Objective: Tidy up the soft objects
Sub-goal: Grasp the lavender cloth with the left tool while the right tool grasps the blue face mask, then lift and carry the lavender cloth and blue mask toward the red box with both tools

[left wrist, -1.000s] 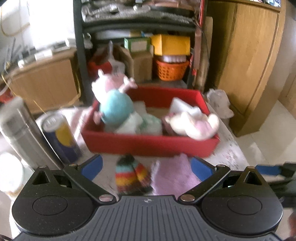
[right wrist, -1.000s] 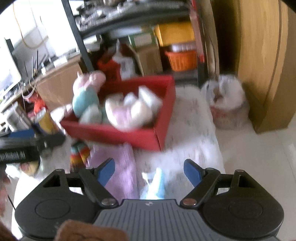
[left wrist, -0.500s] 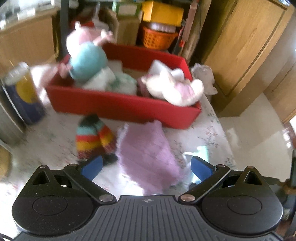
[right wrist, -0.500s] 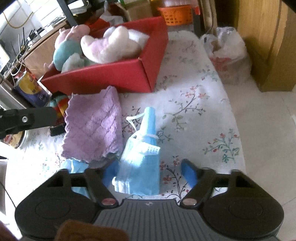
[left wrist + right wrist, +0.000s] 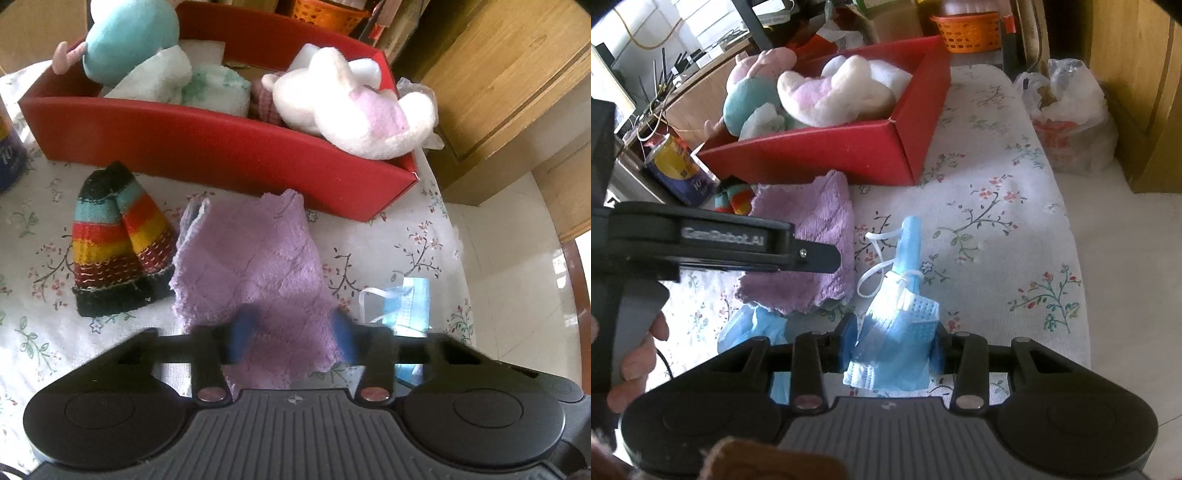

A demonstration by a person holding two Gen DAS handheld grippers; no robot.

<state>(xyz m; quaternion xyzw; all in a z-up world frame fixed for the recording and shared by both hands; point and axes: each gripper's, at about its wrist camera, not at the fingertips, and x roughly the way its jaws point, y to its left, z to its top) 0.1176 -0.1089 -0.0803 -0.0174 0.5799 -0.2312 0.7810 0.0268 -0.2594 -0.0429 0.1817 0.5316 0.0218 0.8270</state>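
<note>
A purple cloth (image 5: 258, 266) lies flat on the flowered tablecloth in front of the red box (image 5: 221, 155). My left gripper (image 5: 291, 336) is down over the cloth's near end. Its jaws are closing with the cloth between them, and the blurred pads do not clearly pinch it. A blue face mask (image 5: 905, 295) lies to the right of the cloth. My right gripper (image 5: 893, 347) is closing on the mask's near end, and both pads touch the bunched mask. A striped knit piece (image 5: 114, 251) lies left of the cloth. The box holds a white-pink plush (image 5: 354, 110) and a teal plush (image 5: 129, 33).
A second blue mask (image 5: 753, 328) pokes out from under the cloth's near edge. A can (image 5: 679, 170) stands left of the box. A plastic bag (image 5: 1071, 110) and a wooden cabinet (image 5: 498, 92) lie beyond the table's right edge. A person's hand (image 5: 639, 354) holds the left gripper's handle.
Both grippers dropped toward the table and tilted down. The left jaws narrowed from wide open to around the purple cloth. The right jaws closed in onto the blue mask.
</note>
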